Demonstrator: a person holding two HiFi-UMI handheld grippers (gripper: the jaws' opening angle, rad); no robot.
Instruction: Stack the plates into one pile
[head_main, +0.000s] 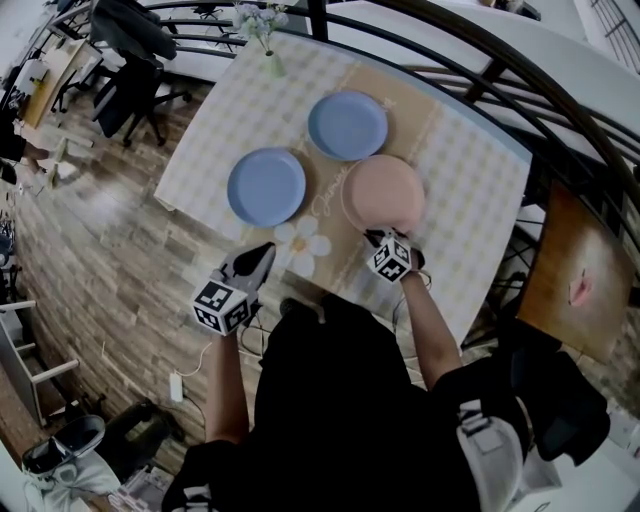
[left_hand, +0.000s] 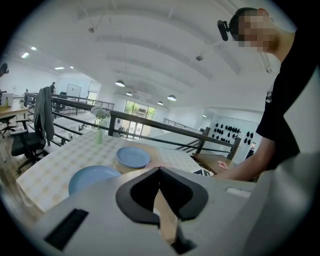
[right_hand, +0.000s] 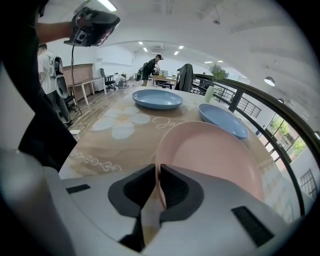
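Your right gripper (right_hand: 156, 167) has its jaws pinched on the near rim of the pink plate (right_hand: 215, 160), which sits at the near right of the table (head_main: 470, 180), just beside the two blue ones; whether it is clear of the cloth cannot be told. That is a thin edge grip with the whole plate hanging out beyond the jaws, so the likeliest failure is the plate pivoting or sliding out once you lift, all the more if you swing it fast. Keep it low and level. The far blue plate (right_hand: 222, 120) lies close by the pink rim, so a shallow lift could catch it and shove it along. If you carry to the left blue plate (right_hand: 157, 98), come down flat; a tilted landing may strike rim on rim and skate the lower plate toward the table edge. Your left gripper (left_hand: 160, 170) is closed on nothing and hangs off the near edge, so it cannot steady anything as it stands.
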